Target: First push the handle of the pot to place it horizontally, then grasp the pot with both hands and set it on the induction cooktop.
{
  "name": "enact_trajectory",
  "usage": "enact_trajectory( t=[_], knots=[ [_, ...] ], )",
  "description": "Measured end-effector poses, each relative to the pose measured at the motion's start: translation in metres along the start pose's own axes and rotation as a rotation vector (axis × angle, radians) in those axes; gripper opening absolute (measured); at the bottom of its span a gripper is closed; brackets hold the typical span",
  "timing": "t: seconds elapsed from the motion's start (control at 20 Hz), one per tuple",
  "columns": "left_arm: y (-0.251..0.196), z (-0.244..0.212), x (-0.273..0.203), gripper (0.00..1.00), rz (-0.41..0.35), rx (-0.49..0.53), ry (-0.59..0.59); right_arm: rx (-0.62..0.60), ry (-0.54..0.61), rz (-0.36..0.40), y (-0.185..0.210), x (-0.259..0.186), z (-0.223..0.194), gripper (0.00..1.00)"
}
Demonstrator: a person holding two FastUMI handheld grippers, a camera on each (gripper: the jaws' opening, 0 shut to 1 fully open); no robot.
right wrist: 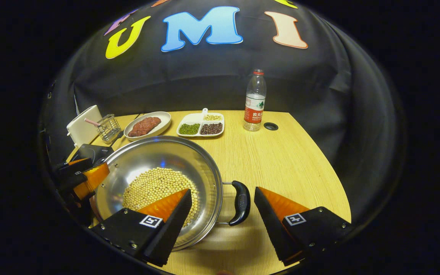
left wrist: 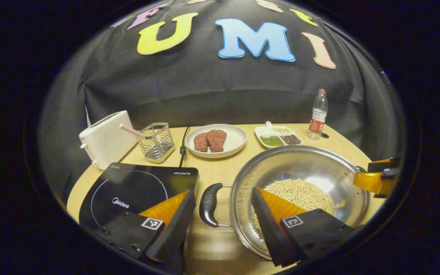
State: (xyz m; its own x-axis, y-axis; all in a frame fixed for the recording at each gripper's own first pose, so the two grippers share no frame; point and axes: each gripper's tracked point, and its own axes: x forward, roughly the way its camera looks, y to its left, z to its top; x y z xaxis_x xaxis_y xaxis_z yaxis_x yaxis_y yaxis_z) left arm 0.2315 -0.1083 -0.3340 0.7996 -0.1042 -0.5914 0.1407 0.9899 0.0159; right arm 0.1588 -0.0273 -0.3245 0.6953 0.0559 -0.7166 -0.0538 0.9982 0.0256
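Cooktop [left wrist: 136,191] on the left, waiting, just beside the pot [left wrist: 300,168] of beans on the table. Left gripper [left wrist: 224,225] spread wide around the left handle [left wrist: 210,204]; right gripper [right wrist: 222,219] spread wide around the right handle [right wrist: 241,202], ready to squeeze and lift.

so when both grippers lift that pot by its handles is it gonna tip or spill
Probably rigid: the pot looks like polished metal. Its beans lie loose in the bowl, so any tilt would likely slide them to one side and shift the weight. The left handle and right handle are narrow loops, so an uneven lift might rock it.
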Motion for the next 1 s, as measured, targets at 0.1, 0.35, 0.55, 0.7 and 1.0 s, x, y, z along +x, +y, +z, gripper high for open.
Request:
enact_trajectory(
  t=[0.1,0.35,0.55,0.7,1.0],
  knots=[
    [-0.002,-0.005,0.007,0.99,-0.008,0.005,0.014,-0.003,0.012,-0.016,-0.003,0.004,-0.004,1.00],
    [-0.003,-0.018,0.018,0.97,-0.003,-0.009,0.061,0.014,0.049,-0.023,-0.005,0.010,-0.010,1.00],
    [-0.001,-0.022,0.017,0.87,0.009,-0.005,0.068,0.042,0.063,-0.010,-0.003,0.011,-0.014,0.81],
    [0.002,-0.022,0.017,0.89,0.025,-0.001,0.068,0.043,0.061,-0.025,-0.009,0.012,-0.015,0.73],
    [0.003,-0.024,0.016,0.69,0.038,-0.005,0.070,0.047,0.066,-0.029,-0.008,0.013,-0.016,0.62]
  ],
)
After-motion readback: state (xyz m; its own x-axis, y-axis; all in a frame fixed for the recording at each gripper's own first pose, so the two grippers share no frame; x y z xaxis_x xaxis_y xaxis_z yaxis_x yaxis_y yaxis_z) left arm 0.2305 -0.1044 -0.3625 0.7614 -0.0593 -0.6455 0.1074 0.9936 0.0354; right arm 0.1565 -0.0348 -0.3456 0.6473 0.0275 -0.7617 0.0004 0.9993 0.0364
